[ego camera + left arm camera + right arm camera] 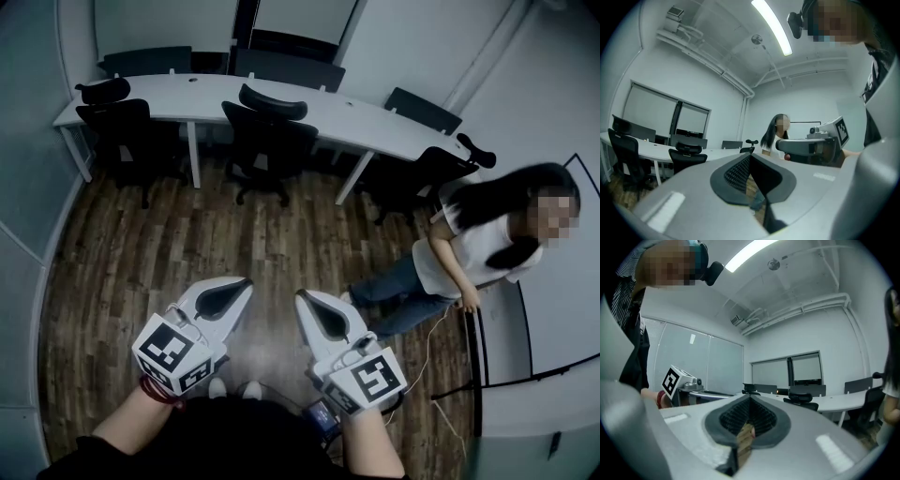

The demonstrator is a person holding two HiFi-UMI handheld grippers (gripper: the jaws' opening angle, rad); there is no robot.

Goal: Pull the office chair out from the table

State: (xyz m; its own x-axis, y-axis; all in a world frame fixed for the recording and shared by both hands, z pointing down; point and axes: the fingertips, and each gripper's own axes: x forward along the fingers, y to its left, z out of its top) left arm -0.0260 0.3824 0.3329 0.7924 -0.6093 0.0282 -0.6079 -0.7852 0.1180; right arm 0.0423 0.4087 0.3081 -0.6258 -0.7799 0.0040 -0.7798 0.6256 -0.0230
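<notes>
Left gripper [242, 287] and right gripper [306, 300]: both clamped shut on nothing, held level and side by side low in the head view, well apart from every chair. Same story in each gripper view: ribbed pads pressed together, no object between.

Nothing done of the task yet, judging by how things lie. Three chairs along the near side of the table [375, 122]:
- Centre chair [269, 141] straight ahead, pushed up against the table edge, backrest toward the grippers.
- Left chair [117, 120] likewise tucked in.
- Right chair [422, 176] at the angled end.

Cannot tell from the task line which chair is meant. Probably the centre chair, being dead ahead.

All of it left to do:
1. Cross the open floor [187, 244].
2. Part the jaws.
3. Take hold of the backrest or headrest.
4. Draw back from the table.

Worth minding: person [478, 239] at right, close to the right chair, and a thin cable [433, 342] trailing on the floor nearby.
</notes>
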